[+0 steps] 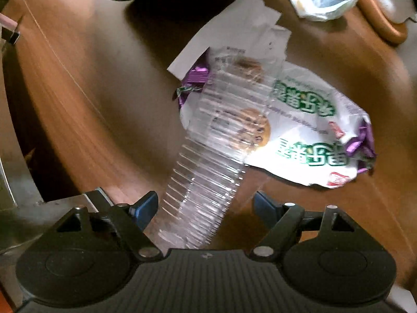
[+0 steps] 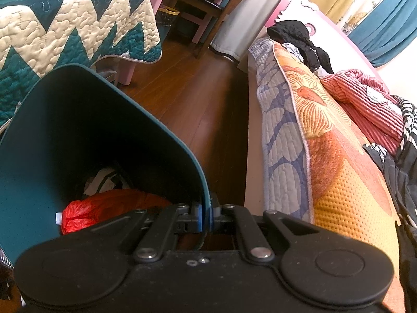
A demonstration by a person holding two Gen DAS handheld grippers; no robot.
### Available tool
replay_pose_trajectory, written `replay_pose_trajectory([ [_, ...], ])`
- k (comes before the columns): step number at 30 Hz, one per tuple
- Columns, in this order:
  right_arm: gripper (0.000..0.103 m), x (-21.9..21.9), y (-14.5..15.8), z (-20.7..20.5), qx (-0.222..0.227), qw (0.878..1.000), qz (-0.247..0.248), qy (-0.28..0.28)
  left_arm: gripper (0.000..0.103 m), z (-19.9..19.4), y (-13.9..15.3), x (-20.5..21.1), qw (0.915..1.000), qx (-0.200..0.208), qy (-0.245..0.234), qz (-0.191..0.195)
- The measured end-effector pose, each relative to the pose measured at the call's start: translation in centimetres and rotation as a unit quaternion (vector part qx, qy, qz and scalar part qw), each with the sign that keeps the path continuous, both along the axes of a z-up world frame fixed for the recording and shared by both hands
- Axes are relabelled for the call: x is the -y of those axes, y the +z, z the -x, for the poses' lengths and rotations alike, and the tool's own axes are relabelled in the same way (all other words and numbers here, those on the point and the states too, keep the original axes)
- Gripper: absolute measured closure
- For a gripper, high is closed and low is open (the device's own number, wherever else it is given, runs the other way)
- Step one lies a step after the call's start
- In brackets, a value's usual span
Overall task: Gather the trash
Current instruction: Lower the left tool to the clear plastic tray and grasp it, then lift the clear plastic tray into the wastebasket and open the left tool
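Left claw (image 1: 206, 206) was wide open around the clear plastic tray (image 1: 208, 172) on the floor, right claw (image 2: 206, 215) pinching the bin (image 2: 78, 130) rim; flimsy tray could've easily buckled and slipped out.

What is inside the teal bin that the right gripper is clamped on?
In the teal bin, a crumpled red plastic bag lies at the bottom with a white-and-dark wrapper behind it. The right gripper, shut on the rim, hides the near part of the bottom.
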State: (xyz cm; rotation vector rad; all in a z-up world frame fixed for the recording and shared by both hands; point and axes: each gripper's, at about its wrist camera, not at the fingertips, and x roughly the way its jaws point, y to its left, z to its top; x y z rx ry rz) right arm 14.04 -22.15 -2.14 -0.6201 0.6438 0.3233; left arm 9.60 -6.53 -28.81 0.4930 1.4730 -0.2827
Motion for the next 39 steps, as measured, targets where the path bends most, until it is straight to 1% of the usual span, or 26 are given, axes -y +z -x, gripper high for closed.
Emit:
replay_pose_trajectory([
  [2, 0.097, 0.0, 0.0, 0.0, 0.000, 1.000, 0.001, 0.000, 0.024, -0.3, -0.4, -0.3, 1.0000, 0.000, 0.006, -0.001],
  [5, 0.096, 0.0, -0.1, 0.0, 0.001, 1.000, 0.003, 0.000, 0.028, -0.6, -0.3, -0.8, 0.9997, 0.007, 0.019, 0.013],
  [7, 0.096, 0.0, -0.1, 0.0, 0.001, 1.000, 0.003, 0.000, 0.044, -0.7, 0.1, -0.8, 0.9994, 0.012, 0.022, 0.022],
  [8, 0.096, 0.0, -0.2, -0.1, 0.001, 1.000, 0.004, 0.000, 0.047, -0.9, 0.1, -0.8, 0.9995, 0.014, 0.022, 0.020],
  [9, 0.096, 0.0, -0.2, -0.1, 0.001, 1.000, 0.005, 0.001, 0.053, -1.0, 0.3, -0.8, 0.9995, 0.014, 0.021, 0.018],
  [10, 0.096, -0.1, -0.2, -0.1, 0.000, 1.000, 0.005, 0.001, 0.056, -0.9, 0.5, -0.8, 0.9995, 0.013, 0.020, 0.020],
  [13, 0.096, -0.1, -0.3, -0.1, -0.001, 1.000, 0.005, 0.001, 0.056, -0.7, 1.6, -1.0, 0.9988, 0.021, 0.027, 0.035],
  [15, 0.096, -0.1, -0.3, -0.2, -0.002, 1.000, 0.003, 0.000, 0.057, -0.7, 2.5, -1.2, 0.9978, 0.018, 0.040, 0.050],
  [18, 0.096, 0.0, -0.4, -0.2, -0.003, 1.000, 0.003, -0.003, 0.057, -0.4, 4.8, -1.4, 0.9960, 0.013, 0.059, 0.065],
  [20, 0.096, 0.0, -0.4, -0.2, -0.005, 1.000, 0.002, -0.004, 0.057, -0.1, 6.8, -1.2, 0.9951, 0.008, 0.061, 0.077],
  [23, 0.096, 0.1, -0.4, -0.2, -0.007, 1.000, 0.000, -0.005, 0.057, 0.4, 10.2, -1.0, 0.9924, -0.004, 0.068, 0.103],
  [25, 0.096, 0.0, -0.3, -0.2, -0.007, 1.000, 0.000, -0.006, 0.057, 0.7, 12.6, -1.1, 0.9888, -0.009, 0.078, 0.127],
  [28, 0.096, -0.1, -0.3, -0.2, -0.007, 1.000, 0.001, -0.006, 0.056, 1.4, 16.5, -1.2, 0.9849, -0.005, 0.080, 0.154],
  [31, 0.096, -0.2, -0.3, -0.1, -0.009, 1.000, 0.002, -0.006, 0.056, 2.3, 19.7, -1.0, 0.9782, 0.010, 0.089, 0.187],
  [33, 0.096, -0.4, -0.3, -0.1, -0.011, 1.000, 0.004, -0.009, 0.056, 2.2, 22.0, -1.4, 0.9716, 0.028, 0.108, 0.209],
  [36, 0.096, -0.5, -0.3, -0.2, -0.014, 1.000, 0.005, -0.014, 0.056, 1.0, 25.0, -2.3, 0.9566, 0.063, 0.149, 0.242],
  [37, 0.096, -0.5, -0.3, -0.2, -0.015, 1.000, 0.006, -0.015, 0.056, 0.5, 25.8, -2.5, 0.9499, 0.074, 0.164, 0.255],
  [38, 0.097, -0.6, -0.3, -0.3, -0.016, 1.000, 0.007, -0.016, 0.056, 0.0, 26.3, -2.3, 0.9436, 0.085, 0.179, 0.265],
  [39, 0.097, -0.5, -0.3, -0.3, -0.018, 1.000, 0.006, -0.019, 0.056, -0.7, 26.7, -2.3, 0.9391, 0.093, 0.190, 0.271],
])
